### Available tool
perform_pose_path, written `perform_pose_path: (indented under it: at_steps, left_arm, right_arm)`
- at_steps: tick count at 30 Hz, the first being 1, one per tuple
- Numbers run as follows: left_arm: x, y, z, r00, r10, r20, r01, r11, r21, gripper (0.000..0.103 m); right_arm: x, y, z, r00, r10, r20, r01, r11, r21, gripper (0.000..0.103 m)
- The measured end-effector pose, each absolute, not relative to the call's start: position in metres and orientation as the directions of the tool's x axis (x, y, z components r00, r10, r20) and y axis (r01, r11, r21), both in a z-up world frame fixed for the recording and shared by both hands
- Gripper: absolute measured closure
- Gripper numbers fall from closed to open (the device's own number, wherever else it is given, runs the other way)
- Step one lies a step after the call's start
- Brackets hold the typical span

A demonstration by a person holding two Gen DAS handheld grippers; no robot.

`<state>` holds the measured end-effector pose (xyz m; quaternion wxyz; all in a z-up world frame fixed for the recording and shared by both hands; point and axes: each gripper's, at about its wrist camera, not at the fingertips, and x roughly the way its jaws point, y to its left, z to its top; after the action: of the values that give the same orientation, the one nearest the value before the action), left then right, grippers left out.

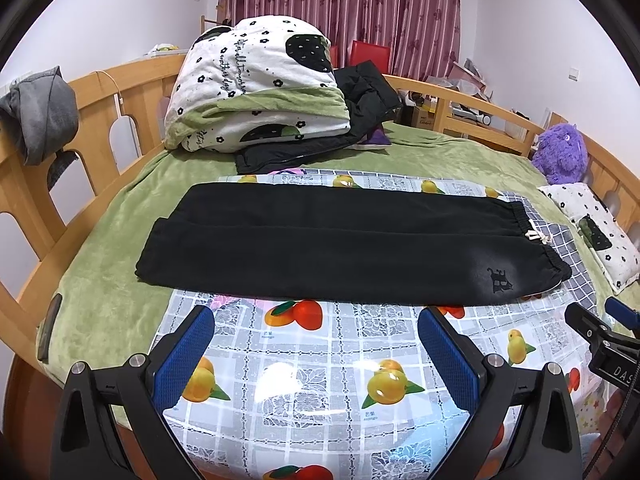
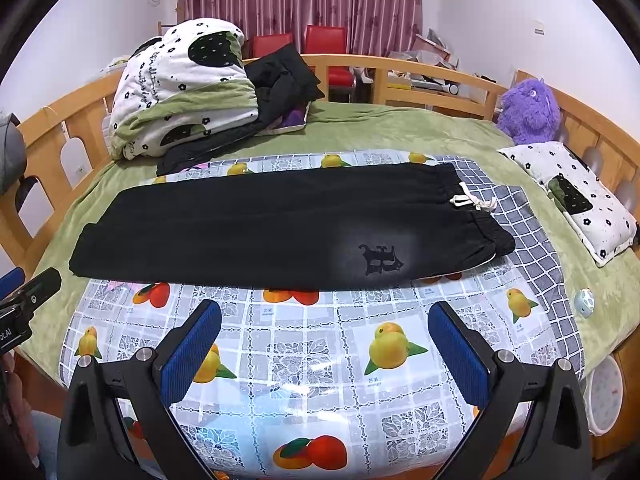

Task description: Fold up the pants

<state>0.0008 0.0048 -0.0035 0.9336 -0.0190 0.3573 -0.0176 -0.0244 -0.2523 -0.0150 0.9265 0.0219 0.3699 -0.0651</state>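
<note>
Black pants (image 1: 340, 244) lie flat on fruit-print cloth (image 1: 320, 364), long axis crosswise, ahead of both grippers. Waistband (image 2: 476, 208) right, cuffs left. Left gripper (image 1: 316, 356) and right gripper (image 2: 324, 352) spread wide, empty. Right sits nearer waistband.

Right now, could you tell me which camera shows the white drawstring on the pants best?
The right wrist view: the drawstring lies nearer the middle, larger, its bow plain against the black pants. The left wrist view shows the drawstring too, but smaller and toward the right edge of the picture.
</note>
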Motion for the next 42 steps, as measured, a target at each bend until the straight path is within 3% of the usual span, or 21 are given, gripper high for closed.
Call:
perform_pose_path:
  at_steps: [10,12,18,24,29,35,42]
  left_arm:
    - [0.006,0.007,0.001,0.776,-0.166,-0.608,0.106,0.985,-0.134,0.001]
    - [0.011,0.008,0.003,0.79,-0.171,-0.589,0.116,0.985,-0.131,0.002]
    - [0.037,0.027,0.022,0.828,-0.108,-0.55,0.066,0.993,-0.096,0.002]
    - [0.066,0.069,0.02,0.831,-0.053,-0.554,-0.026,0.991,-0.135,0.002]
    - [0.091,0.097,-0.016,0.792,0.007,-0.611,-0.092,0.99,-0.108,0.003]
    - [0.118,0.125,-0.073,0.715,0.038,-0.698,-0.13,0.988,-0.079,0.007]
    - [0.129,0.147,-0.132,0.681,-0.018,-0.732,-0.185,0.963,-0.195,0.01]
  right_arm:
    - [-0.025,-0.261,-0.012,0.759,-0.045,-0.649,0.11,0.992,0.06,0.004]
    - [-0.025,-0.263,-0.01,0.779,-0.023,-0.626,0.097,0.992,0.085,0.01]
    - [-0.009,-0.263,0.008,0.81,-0.051,-0.584,0.064,0.998,0.002,0.014]
    - [0.018,-0.294,0.022,0.835,-0.026,-0.55,0.023,1.0,-0.012,0.014]
    - [0.048,-0.343,-0.003,0.798,-0.027,-0.602,0.054,0.998,0.027,0.017]
    - [0.073,-0.407,-0.065,0.707,-0.029,-0.707,0.177,0.975,0.137,0.039]
    - [0.082,-0.441,-0.129,0.666,-0.021,-0.746,0.236,0.954,0.183,0.039]
